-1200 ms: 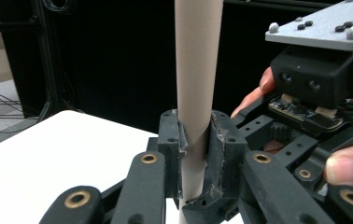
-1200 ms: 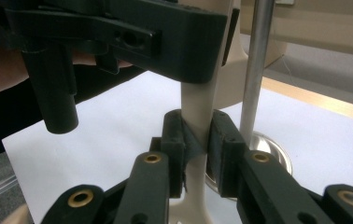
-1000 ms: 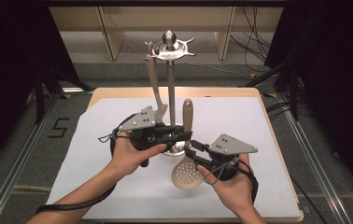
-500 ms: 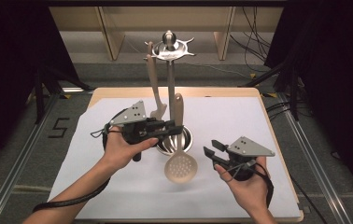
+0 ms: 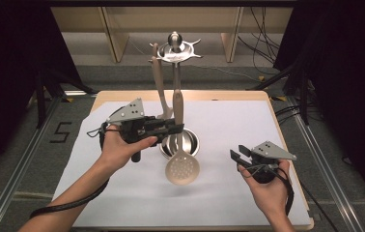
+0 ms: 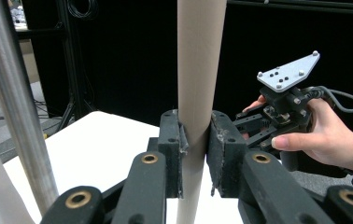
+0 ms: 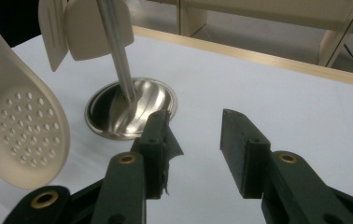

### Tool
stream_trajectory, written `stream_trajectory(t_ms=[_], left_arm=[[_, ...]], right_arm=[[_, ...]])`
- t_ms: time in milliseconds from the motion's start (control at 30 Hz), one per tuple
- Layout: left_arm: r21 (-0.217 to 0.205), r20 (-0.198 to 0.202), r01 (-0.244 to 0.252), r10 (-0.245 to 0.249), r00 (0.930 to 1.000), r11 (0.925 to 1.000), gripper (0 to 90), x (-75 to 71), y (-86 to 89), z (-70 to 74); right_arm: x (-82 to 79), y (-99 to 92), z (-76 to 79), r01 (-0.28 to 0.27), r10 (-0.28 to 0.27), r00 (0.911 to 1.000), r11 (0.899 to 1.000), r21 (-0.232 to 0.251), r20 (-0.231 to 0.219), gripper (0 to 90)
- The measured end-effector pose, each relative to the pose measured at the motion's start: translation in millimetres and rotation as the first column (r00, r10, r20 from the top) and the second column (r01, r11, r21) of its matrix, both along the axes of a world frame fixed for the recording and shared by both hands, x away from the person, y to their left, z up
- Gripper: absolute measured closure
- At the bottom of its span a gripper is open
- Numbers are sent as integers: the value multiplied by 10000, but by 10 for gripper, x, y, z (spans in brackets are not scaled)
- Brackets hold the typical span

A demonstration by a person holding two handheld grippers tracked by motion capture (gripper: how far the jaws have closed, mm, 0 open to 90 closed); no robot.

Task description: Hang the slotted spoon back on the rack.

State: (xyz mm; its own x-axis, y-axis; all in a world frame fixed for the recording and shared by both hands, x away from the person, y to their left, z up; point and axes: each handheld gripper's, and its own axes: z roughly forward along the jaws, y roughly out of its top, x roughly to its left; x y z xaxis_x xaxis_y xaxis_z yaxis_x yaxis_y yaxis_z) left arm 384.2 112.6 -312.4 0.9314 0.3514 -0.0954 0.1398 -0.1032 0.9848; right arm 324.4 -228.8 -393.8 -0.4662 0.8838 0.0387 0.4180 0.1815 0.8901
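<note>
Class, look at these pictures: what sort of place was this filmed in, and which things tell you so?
Probably a lab or recording setup rather than a kitchen: black curtains flank the table, which is covered with a white sheet, loose cables lie on the floor behind, and metal rails run alongside.

The skimmer hangs before the rack, on the table.

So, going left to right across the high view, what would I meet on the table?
Left gripper clamped on the skimmer, then the rack's round steel base, then the right gripper with open jaws.
</note>
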Motion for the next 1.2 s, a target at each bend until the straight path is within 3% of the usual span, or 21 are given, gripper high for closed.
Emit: stream_trajectory(t_ms=[67,200,233,300,367,433,533,633,700,767,867,933,1200], left_arm=[[-7,-30,1,-1,10000,10000,760,12,9,0],[-65,-131,-112,111,9999,9999,760,32,29,0],[-48,-101,-123,123,9999,9999,760,36,34,2],[-56,-130,-159,158,9998,9999,760,41,45,13],[-68,-113,-152,152,9998,9999,760,47,51,27],[-40,-151,-144,143,9998,9999,760,51,56,50],[-25,-118,-107,107,9999,9999,760,58,54,78],[28,-51,-95,95,9999,10000,760,73,58,106],[20,-33,-130,130,9999,9999,760,90,62,133],[29,-12,-139,139,9999,9999,760,102,66,155],[18,-18,-95,95,10000,10000,760,126,64,189],[54,-18,-57,57,10000,10000,760,139,61,206],[71,-63,2,-1,10000,10000,760,178,46,255]], right_arm=[[11,-34,2,-91,91,10000,9997,-223,-30,629],[16,-43,-54,73,-73,9997,10000,9,-230,629],[34,-70,-66,-32,32,10000,9997,-255,-30,628],[21,-70,-77,186,-189,9995,9997,-126,-272,627],[35,-96,-78,176,-180,9997,9994,-301,-134,625],[40,-88,-91,254,-256,9994,9997,-67,-216,625],[37,-89,-95,290,-296,9989,9995,-156,-366,624],[48,-89,-97,172,-178,9996,9995,-266,-229,623],[45,-65,-107,285,-286,9995,9996,-57,-156,623],[34,-49,-100,282,-281,9990,9996,17,-362,623],[30,-42,-97,299,-295,9991,9995,101,-305,623],[24,-53,-86,275,-278,9991,9996,-106,-310,623],[22,-55,-83,299,-302,9992,9995,-118,-273,623]])
